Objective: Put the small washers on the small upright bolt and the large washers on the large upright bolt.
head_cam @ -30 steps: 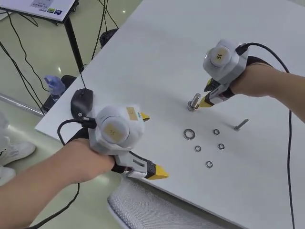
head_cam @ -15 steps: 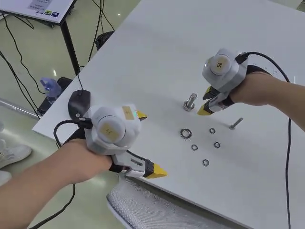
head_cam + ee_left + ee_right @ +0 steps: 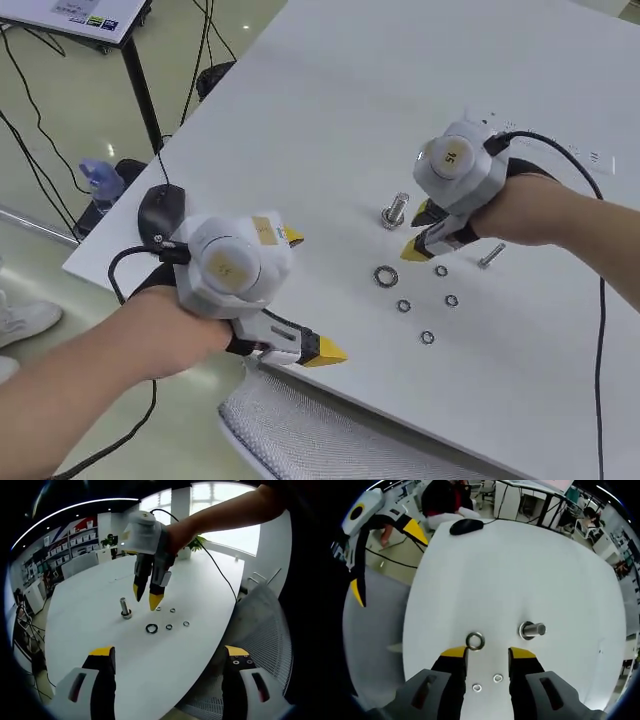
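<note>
Right gripper (image 3: 416, 232), jaws apart, is hovering mid-frame by the large washer (image 3: 385, 275); left gripper (image 3: 312, 295), lower left, is holding its jaws wide apart.

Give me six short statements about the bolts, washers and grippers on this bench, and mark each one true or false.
1. The large washer lies flat on the table, on no bolt. True.
2. The right gripper is shut on a small washer. False: its fingers are apart and hold nothing.
3. The large bolt stands upright. True.
4. The small bolt stands upright. False: it lies on its side.
5. The left gripper is shut. False: it is wide open, near the table's edge.
6. Four small washers lie loose on the table. True.
</note>
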